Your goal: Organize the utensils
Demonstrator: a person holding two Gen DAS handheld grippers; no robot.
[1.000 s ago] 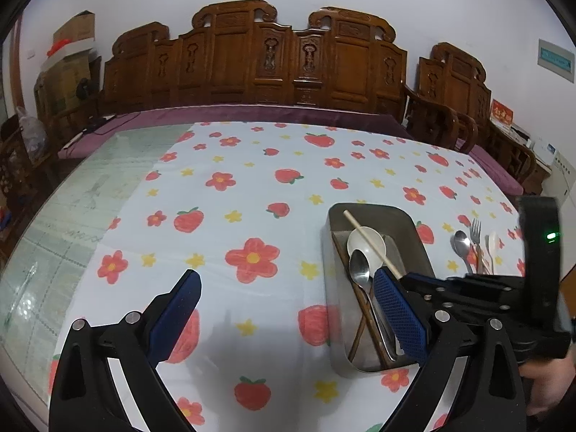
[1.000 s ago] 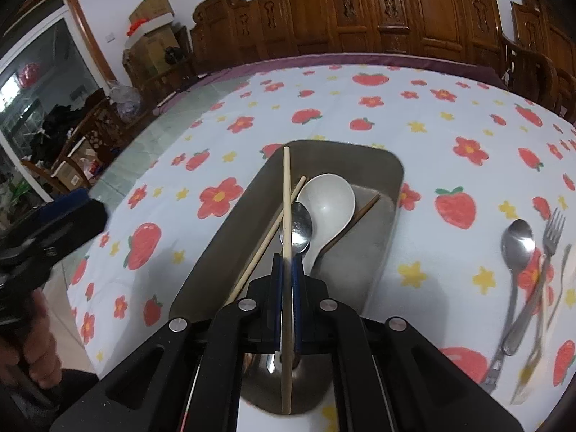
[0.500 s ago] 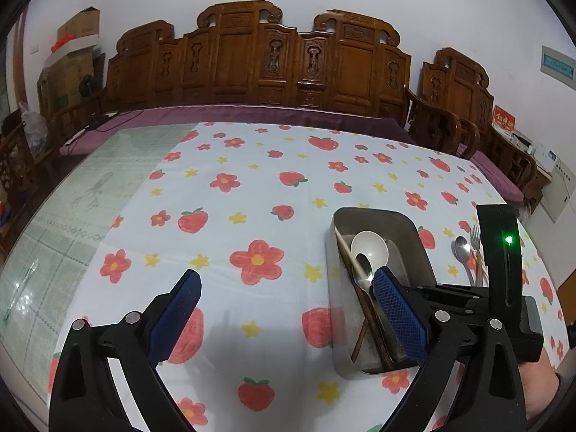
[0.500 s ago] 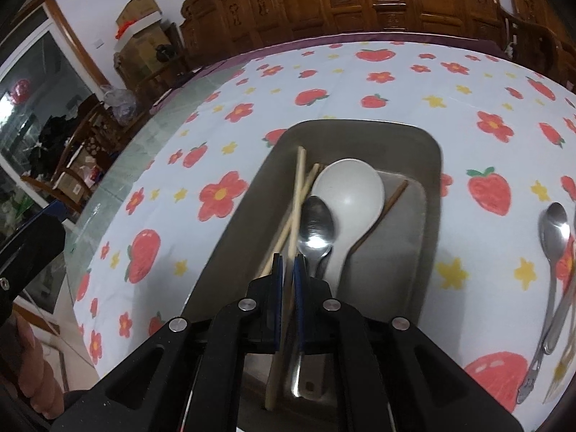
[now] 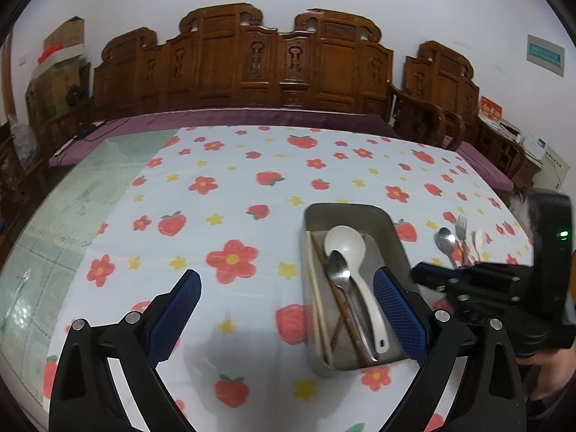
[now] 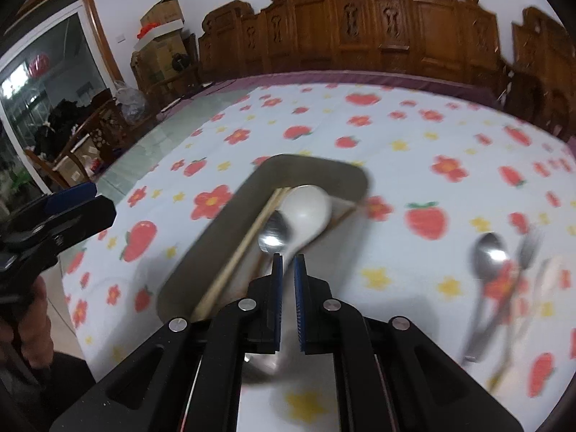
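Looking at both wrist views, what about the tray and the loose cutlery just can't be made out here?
- Loose cutlery, right wrist view: motion blur smears it; the count is unclear past a spoon and fork.
- Same cutlery, left wrist view: small, and the right claw covers the handles.
- Tray, right wrist view: its near end is behind the right claw.
- Tray, left wrist view: right wall partly behind the left claw finger.

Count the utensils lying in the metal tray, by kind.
In the metal tray:
White ceramic spoon: 1
Metal spoon: 1
Pale chopsticks: 2
Dark chopsticks: 2, partly under the spoons
Total: 6
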